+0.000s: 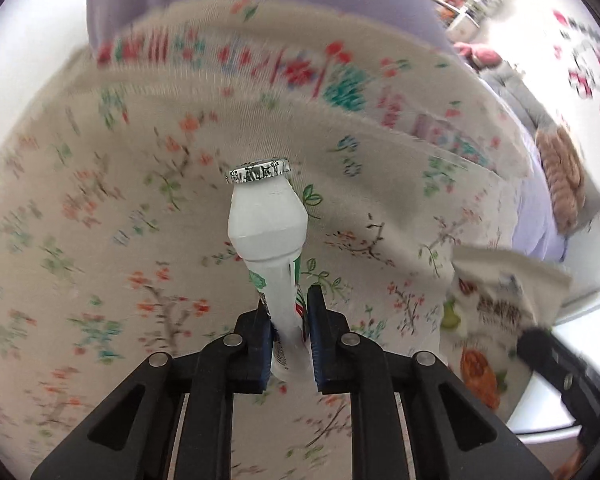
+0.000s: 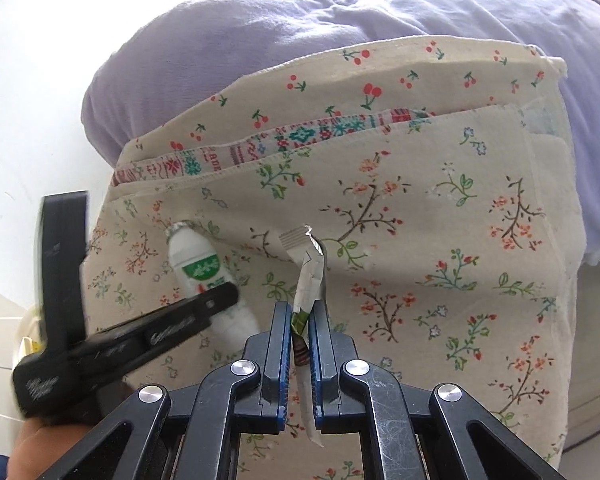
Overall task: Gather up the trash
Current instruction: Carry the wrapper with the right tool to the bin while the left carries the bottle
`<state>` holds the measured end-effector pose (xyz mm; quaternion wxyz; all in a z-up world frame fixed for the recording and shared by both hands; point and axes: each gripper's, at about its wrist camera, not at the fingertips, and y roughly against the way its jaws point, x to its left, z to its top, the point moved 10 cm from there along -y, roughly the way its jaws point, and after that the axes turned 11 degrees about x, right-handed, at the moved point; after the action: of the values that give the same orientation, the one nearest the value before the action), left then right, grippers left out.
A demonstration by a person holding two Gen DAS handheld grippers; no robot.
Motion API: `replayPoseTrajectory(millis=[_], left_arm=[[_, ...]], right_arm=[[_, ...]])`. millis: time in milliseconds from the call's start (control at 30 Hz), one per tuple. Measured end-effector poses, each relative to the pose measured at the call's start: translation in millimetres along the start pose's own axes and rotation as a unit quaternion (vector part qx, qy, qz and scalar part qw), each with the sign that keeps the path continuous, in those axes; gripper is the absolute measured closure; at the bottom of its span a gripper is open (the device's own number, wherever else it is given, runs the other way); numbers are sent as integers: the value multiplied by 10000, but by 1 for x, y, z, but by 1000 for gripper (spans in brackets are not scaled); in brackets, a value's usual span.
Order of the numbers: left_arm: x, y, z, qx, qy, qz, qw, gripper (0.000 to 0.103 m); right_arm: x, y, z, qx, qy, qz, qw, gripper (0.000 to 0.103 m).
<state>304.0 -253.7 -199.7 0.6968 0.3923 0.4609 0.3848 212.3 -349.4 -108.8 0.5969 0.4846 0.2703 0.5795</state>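
Crinkled wrapper (image 2: 309, 276), ribbed-cap plastic bottle (image 1: 266, 236), gripper-pinched.

- The left gripper (image 1: 288, 320), seen along its own fingers, has its two blue-padded jaws closed against the lower body of a small white bottle (image 1: 270, 240), which stands out straight ahead of the fingertips.
- From the right wrist view, the same left gripper (image 2: 220, 300) reaches in from the lower left, angled up and to the right, slightly blurred.
- The right gripper (image 2: 300, 320) points forward with its jaws nearly together, pinching a crumpled wrapper (image 2: 308, 276) that sticks out past the tips.
- The two grippers sit near each other, side by side, not touching.
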Motion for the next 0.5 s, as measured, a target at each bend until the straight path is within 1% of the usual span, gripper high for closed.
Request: replayPoseTrajectory(millis=[100,233,400,433,500], left_arm=[[-5,12,-9,-97,-326,260,9991,87],[-1,31,-21,-169,-478,472,9976,87],[35,67,-22,-302,-538,666,9959,87],[51,72,-19,-314,-529,688,9957,87],[65,86,-21,-349,-487,747,9954,87]], right_arm=[[8,3,0,-28,64,15,10000,97],[27,8,0,-103,197,84,9997,97],[50,4,1,-110,351,103,9993,97],[55,0,1,-88,389,103,9992,97],[64,-6,0,-35,447,105,9989,97]])
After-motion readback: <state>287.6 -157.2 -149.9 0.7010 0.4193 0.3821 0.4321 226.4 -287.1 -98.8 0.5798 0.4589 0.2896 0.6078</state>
